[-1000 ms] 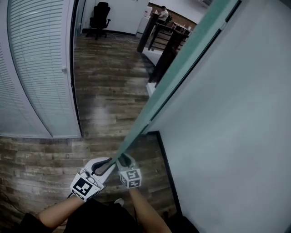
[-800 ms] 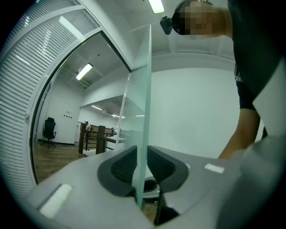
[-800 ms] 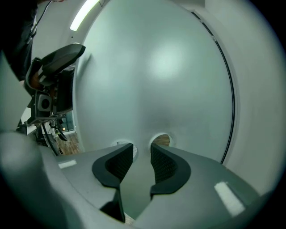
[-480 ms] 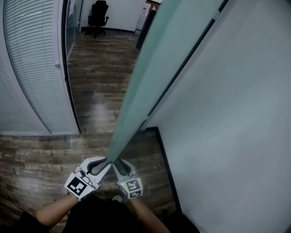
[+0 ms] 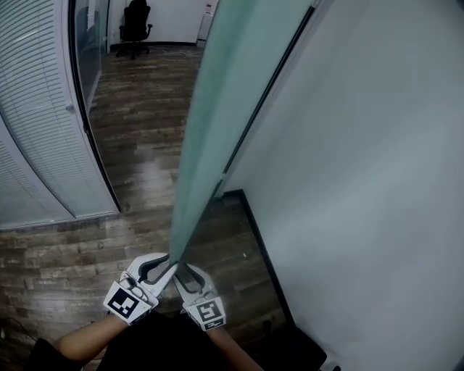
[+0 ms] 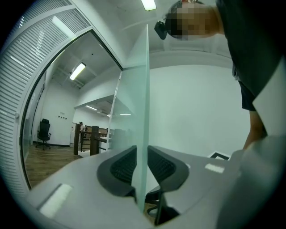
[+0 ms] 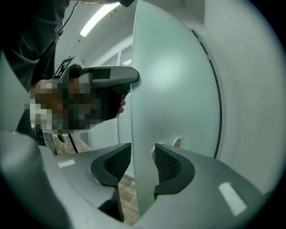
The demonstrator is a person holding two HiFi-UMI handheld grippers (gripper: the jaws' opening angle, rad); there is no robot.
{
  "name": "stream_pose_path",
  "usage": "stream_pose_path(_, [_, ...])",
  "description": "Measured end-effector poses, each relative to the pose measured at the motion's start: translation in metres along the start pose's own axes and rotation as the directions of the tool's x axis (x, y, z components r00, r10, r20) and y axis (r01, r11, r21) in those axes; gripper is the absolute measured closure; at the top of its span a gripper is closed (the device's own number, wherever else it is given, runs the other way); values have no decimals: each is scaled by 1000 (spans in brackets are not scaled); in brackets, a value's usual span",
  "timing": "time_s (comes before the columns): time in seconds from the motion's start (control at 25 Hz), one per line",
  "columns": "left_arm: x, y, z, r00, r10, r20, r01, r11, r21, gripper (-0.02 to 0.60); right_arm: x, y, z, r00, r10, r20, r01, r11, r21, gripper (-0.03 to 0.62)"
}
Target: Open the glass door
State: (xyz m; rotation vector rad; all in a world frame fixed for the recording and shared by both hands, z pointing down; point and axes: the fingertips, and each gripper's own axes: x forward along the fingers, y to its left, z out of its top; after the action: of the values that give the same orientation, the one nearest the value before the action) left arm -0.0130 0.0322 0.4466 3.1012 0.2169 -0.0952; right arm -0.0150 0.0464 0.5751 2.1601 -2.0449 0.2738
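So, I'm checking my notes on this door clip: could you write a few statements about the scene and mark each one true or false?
1. The edge of the glass door stands between the jaws of the left gripper. True.
2. The right gripper has nothing between its jaws. False: the door's edge is between them too, and its jaws have just been opening.
3. An office chair stands at the far end of the wood floor. True.
4. The wall right of the door is covered with blinds. False: it is plain; the blinds are on the left.
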Motion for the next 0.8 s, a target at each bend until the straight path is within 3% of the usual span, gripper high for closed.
stream_pose_path(0.12, [7,-12,1,1000,-22,-7,23,999,34,508,-10,-2,2,999,-35,13,35,999,17,445])
stream_pose_path(0.28, [17,-29,-3,998,-55,-23,56,998,28,508,-25,-5,-2,996,-80,39,75,991,113,445])
stream_pose_path(0.4, [23,-43,-7,996,-78,-39,79,997,23,505,-34,-3,-3,990,-127,54,121,987,105,445])
stream_pose_path(0.8, [55,-88,-16,980,-177,-88,179,984,9,495,-68,-36,-2,939,-332,93,320,939,123,467])
